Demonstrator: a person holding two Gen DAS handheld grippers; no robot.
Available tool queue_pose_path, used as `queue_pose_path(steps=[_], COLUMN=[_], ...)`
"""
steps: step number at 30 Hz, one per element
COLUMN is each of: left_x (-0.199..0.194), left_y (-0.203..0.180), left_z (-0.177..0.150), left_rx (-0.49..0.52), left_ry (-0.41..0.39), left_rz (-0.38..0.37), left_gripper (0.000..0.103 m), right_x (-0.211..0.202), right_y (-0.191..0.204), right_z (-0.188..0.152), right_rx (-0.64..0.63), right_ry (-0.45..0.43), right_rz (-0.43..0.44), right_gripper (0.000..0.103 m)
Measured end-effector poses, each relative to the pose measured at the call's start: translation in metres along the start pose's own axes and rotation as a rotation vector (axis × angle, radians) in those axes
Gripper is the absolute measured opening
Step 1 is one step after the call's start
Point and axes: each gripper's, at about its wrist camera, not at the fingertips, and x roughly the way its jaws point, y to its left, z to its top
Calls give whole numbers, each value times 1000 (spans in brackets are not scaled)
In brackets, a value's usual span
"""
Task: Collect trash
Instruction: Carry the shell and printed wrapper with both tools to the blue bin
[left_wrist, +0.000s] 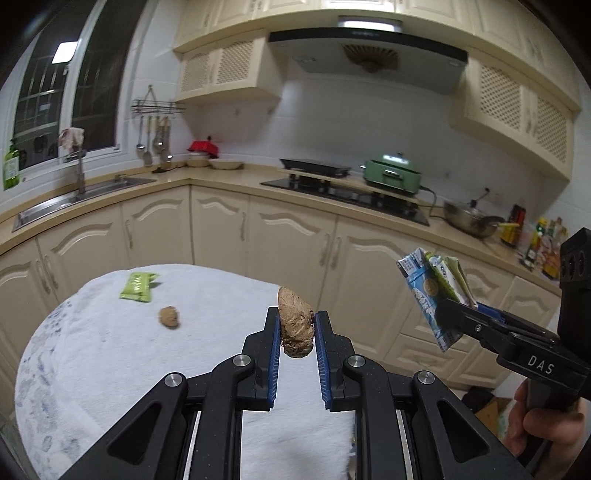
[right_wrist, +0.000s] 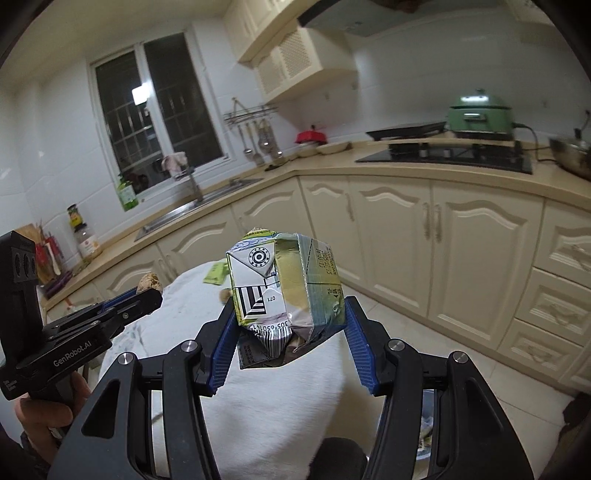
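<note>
The crumpled brown wad (left_wrist: 295, 325) sits pinched between the blue pads of the left gripper (left_wrist: 296, 328), whose fingers have closed right down onto it, holding it up over the near edge of the table (left_wrist: 229, 295). To its right, the right gripper (right_wrist: 290, 325) has a crushed drink carton (right_wrist: 284, 291) clamped between its pads, jaws about half spread by the carton's width. The carton carries a barcode with digits that look like "305 650", a small "071", and a round printed emblem; the other small print is too fine to read. From the left wrist view the carton (left_wrist: 434, 291) shows blue and white sides.

Two pieces of rubbish lie on the white cloth: one green packet (left_wrist: 137, 287) at the far side and one small brown ball (left_wrist: 170, 317) nearer the middle, well apart from each other.

"DAS" is printed on the right gripper's arm and "GenRobot.AI" on the left one's body. A hand (left_wrist: 532, 424) grips the right handle and another hand (right_wrist: 40, 417) grips the left handle.

Behind, one green lidded cooker (left_wrist: 391, 173) stands beside the hob, and one green bottle (left_wrist: 11, 166) stands by the window.
</note>
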Motion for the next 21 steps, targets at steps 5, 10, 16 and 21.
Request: queue_pose_path(steps=[5, 10, 16, 21], left_x=[32, 79, 141, 199], left_y=[-37, -76, -106, -127], left_z=[2, -3, -9, -12], left_rx=[56, 101, 129, 146], left_ry=[32, 101, 200, 301], left_rz=[-75, -149, -194, -198], left_gripper=[14, 14, 14, 14], right_x=[-15, -17, -6, 16], right_y=[-43, -92, -146, -183], right_z=[-6, -20, -42, -60], right_rx=[59, 137, 223, 289], right_ry=[-9, 13, 64, 115], right_rz=[-72, -139, -192, -212], right_gripper=[56, 56, 56, 56])
